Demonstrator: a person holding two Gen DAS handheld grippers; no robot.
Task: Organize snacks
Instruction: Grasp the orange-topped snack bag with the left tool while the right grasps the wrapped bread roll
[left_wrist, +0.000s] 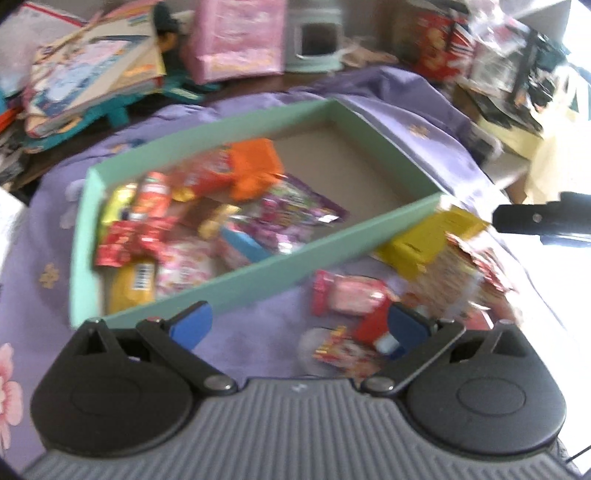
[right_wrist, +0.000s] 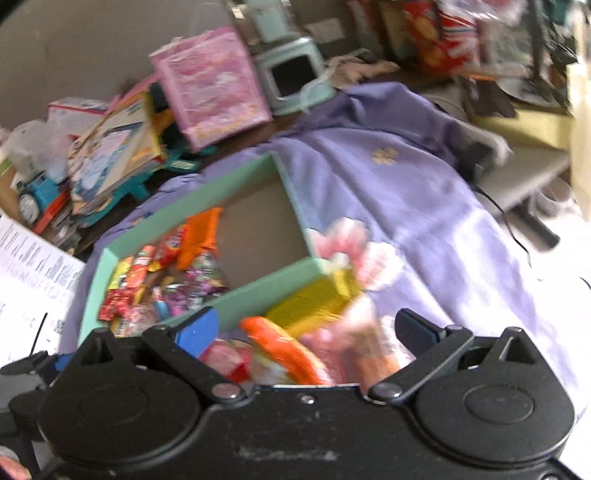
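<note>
A shallow mint-green box (left_wrist: 258, 275) (right_wrist: 255, 291) lies on a purple flowered cloth, its left half filled with several snack packets (left_wrist: 177, 225) (right_wrist: 166, 280). My left gripper (left_wrist: 299, 325) is open and empty, just in front of the box's near wall. Loose snacks lie to its right: a pink and red packet (left_wrist: 347, 297), a small red packet (left_wrist: 347, 350) and a yellow box (left_wrist: 424, 245) (right_wrist: 314, 299). My right gripper (right_wrist: 306, 328) is open above an orange packet (right_wrist: 284, 354) and pink packets, blurred; I cannot tell whether it touches them.
Behind the box stand a pink gift bag (left_wrist: 236, 37) (right_wrist: 210, 85), a stack of children's books (left_wrist: 96, 74) (right_wrist: 114, 147) and a mint toy appliance (right_wrist: 291, 77). Red snack bags (left_wrist: 439, 37) and clutter crowd the back right. White paper (right_wrist: 33, 269) lies left.
</note>
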